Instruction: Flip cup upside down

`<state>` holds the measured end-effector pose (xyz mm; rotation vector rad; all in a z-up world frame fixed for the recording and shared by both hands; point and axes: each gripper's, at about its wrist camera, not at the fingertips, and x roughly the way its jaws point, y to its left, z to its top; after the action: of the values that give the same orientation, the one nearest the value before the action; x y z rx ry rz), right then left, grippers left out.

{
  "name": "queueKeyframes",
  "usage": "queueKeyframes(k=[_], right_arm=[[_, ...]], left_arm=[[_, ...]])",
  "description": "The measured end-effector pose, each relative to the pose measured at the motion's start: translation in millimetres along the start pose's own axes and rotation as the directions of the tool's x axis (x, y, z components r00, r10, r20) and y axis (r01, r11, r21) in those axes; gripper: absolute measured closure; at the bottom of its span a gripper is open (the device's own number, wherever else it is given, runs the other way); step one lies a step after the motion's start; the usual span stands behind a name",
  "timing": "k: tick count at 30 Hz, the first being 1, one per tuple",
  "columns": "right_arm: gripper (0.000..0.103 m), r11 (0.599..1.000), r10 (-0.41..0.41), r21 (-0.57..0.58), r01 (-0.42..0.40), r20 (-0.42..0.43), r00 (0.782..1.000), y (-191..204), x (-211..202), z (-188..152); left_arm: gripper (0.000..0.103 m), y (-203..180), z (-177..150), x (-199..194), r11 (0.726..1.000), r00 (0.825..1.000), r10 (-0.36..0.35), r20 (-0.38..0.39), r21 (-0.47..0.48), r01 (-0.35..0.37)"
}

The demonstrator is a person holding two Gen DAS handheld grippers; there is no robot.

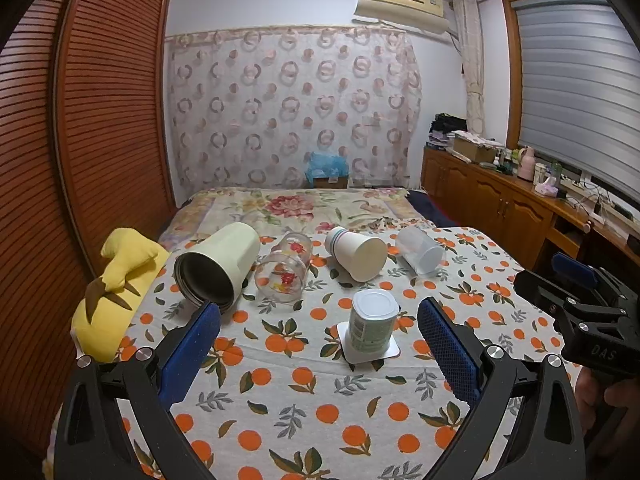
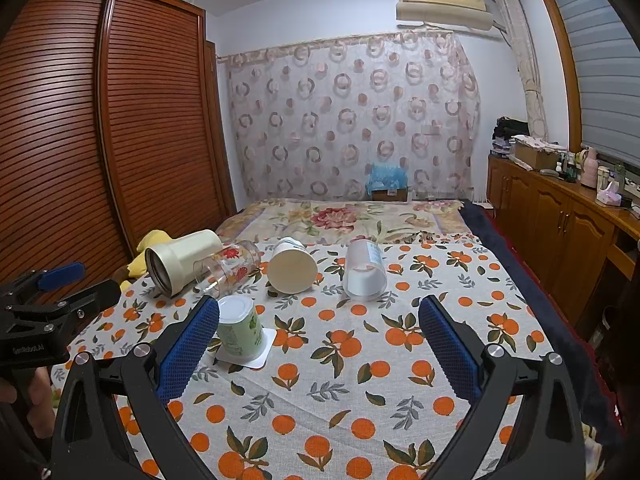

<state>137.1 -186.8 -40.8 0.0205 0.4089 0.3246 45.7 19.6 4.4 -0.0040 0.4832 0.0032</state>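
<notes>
One green-labelled yogurt cup (image 1: 373,322) already stands mouth-down on the orange-print cloth (image 1: 320,400); four cups lie on their sides behind it. Both the left gripper (image 1: 319,344) and the right gripper (image 2: 319,344) hover with fingers wide, holding nothing. The next move likely calls for closing on a tipped cup, perhaps the paper cup (image 2: 292,266)

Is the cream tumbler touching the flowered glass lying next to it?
Cannot tell. In both wrist views the cream tumbler overlaps the flowered glass, with no clear gap or contact.
</notes>
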Motion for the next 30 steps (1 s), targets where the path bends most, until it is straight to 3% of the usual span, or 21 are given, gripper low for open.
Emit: queueKeyframes(k=[30], right_arm=[[0.002, 1.0, 0.0, -0.001, 0.0, 0.003, 1.0, 0.3, -0.3, -0.8]], left_arm=[[0.008, -2.1, 1.1, -2.0, 1.0, 1.0, -0.001, 0.006, -0.002, 0.001]])
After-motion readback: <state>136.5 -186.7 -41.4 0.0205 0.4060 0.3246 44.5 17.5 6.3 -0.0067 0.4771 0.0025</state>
